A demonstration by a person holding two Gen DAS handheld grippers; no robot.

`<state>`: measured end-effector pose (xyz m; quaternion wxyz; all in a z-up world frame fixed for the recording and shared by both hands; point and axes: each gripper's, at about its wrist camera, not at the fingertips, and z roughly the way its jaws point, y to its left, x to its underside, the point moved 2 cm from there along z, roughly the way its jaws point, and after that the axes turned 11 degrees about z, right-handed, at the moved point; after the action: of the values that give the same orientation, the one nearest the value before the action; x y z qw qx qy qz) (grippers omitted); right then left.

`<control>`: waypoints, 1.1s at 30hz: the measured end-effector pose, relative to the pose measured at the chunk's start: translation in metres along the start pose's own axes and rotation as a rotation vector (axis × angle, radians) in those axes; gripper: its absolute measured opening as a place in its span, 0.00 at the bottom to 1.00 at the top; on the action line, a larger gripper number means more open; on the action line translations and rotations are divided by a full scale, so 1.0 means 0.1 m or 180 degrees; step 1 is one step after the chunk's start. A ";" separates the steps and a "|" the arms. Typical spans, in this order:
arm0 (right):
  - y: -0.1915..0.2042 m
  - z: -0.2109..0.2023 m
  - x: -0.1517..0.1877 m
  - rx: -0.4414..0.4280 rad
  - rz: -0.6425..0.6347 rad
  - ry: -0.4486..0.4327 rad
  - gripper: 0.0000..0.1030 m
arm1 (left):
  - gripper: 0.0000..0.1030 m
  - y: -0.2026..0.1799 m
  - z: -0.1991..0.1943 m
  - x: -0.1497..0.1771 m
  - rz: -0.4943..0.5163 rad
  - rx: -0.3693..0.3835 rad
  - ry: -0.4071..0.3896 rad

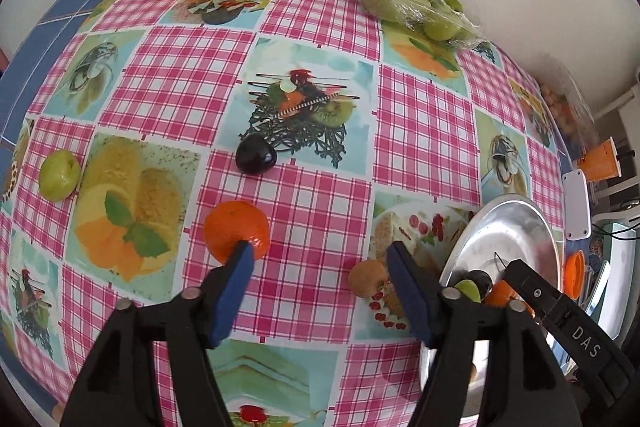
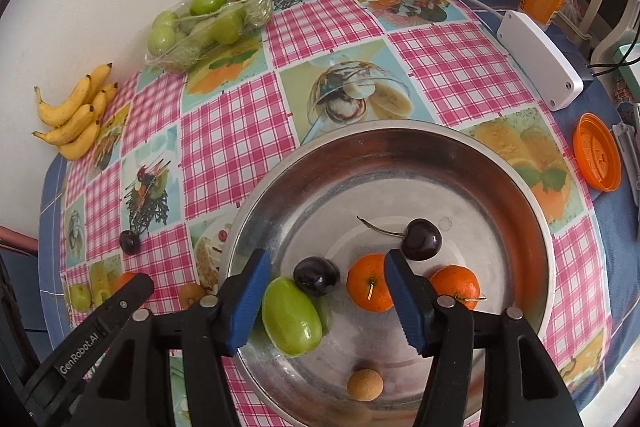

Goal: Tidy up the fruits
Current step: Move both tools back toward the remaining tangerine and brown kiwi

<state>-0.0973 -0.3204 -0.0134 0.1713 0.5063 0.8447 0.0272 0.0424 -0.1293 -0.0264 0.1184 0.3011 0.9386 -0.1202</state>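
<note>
My right tongs [image 2: 326, 301] hang wide open over the steel bowl [image 2: 532, 187], gripping nothing; a green fruit [image 2: 291, 321] lies below. My left tongs [image 1: 320, 255] gape empty above the tablecloth [image 1: 312, 203]; beyond, a tangerine [image 1: 236, 229], then a cherry [image 1: 256, 158].

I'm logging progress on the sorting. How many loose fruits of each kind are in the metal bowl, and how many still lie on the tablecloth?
In the metal bowl:
Tangerines: 2
Cherries: 2
Green fruit: 1
Small brown fruit: 1
On the tablecloth:
Tangerine: 1
Cherry: 1
Green fruit: 1
Brown fruit: 1
Total: 10
</note>
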 end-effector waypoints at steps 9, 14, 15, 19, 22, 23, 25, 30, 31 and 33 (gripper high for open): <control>0.01 0.05 -0.01 0.0018 -0.0046 -0.0012 0.88 | 0.79 0.15 -0.03 -0.01 -0.0113 -0.0172 -0.0049; 0.03 0.04 -0.01 0.0021 -0.0082 -0.0048 0.95 | 0.86 0.20 -0.05 -0.01 -0.0154 -0.0225 -0.0087; 0.03 0.03 -0.01 0.0019 -0.0087 -0.0055 0.97 | 0.88 0.20 -0.06 -0.01 -0.0152 -0.0231 -0.0101; 0.04 0.03 -0.01 0.0012 -0.0118 -0.0075 1.00 | 0.91 0.20 -0.08 -0.01 -0.0117 -0.0303 -0.0164; 0.06 0.02 -0.01 0.0006 -0.0184 -0.0128 1.00 | 0.95 0.21 -0.11 -0.02 -0.0086 -0.0392 -0.0210; 0.07 0.01 -0.01 0.0004 -0.0212 -0.0151 1.00 | 0.95 0.22 -0.12 -0.02 -0.0076 -0.0430 -0.0231; 0.10 0.00 -0.01 -0.0013 -0.0263 -0.0191 1.00 | 0.95 0.25 -0.14 -0.03 -0.0088 -0.0468 -0.0274; 0.15 -0.01 0.01 -0.0034 -0.0339 -0.0257 1.00 | 0.95 0.31 -0.19 -0.05 -0.0111 -0.0577 -0.0363; 0.16 -0.02 0.01 -0.0042 -0.0342 -0.0272 1.00 | 0.95 0.33 -0.20 -0.06 -0.0121 -0.0611 -0.0361; 0.17 -0.02 0.01 -0.0073 -0.0348 -0.0300 1.00 | 0.95 0.37 -0.21 -0.06 -0.0168 -0.0656 -0.0370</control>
<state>-0.0839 -0.3113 -0.0077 0.2179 0.4581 0.8617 0.0035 0.0657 -0.0973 -0.0110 0.1998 0.2550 0.9451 -0.0433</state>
